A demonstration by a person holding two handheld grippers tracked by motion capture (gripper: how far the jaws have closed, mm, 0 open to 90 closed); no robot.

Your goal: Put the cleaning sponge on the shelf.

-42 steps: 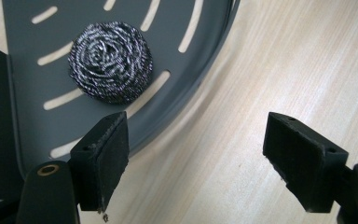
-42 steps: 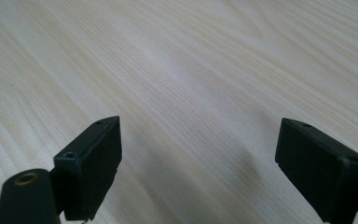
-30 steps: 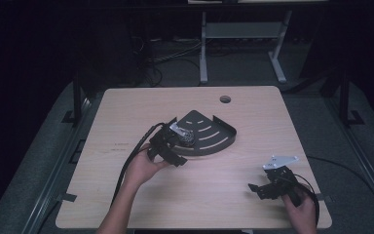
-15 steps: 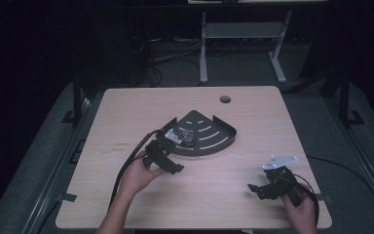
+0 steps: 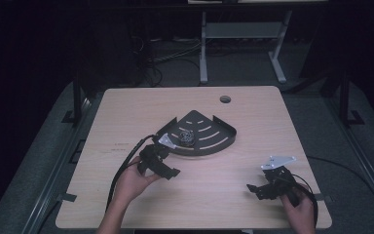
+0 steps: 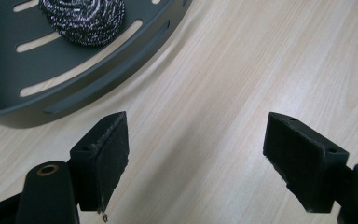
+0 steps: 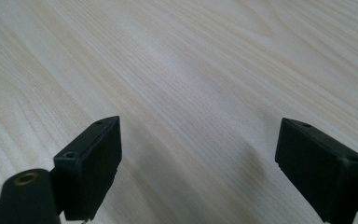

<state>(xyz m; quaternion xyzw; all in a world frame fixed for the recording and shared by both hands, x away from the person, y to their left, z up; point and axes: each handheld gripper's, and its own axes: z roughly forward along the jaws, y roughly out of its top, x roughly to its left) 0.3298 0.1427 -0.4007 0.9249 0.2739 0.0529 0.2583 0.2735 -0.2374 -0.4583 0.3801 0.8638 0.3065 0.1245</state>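
My left tongs point(image 5: 171, 173) have drawn back from the tray point(image 6: 9, 65), jaws apart and empty. Just beyond them, the glittery steel scourer point(image 6: 84, 21) lies coiled in that dark slotted tray. My right tongs point(image 5: 254, 189) stay gaping, well aside.

jaws: left gripper point(image 6: 196, 158), two black padded jaws wide apart, nothing between them
under them: pale wood-grain desk point(image 6: 242, 70)
upper left: dark grey slotted corner tray point(image 6: 74, 65), curved rim toward the jaws
in tray: shiny steel wire scourer point(image 6: 81, 18), cut by the top edge
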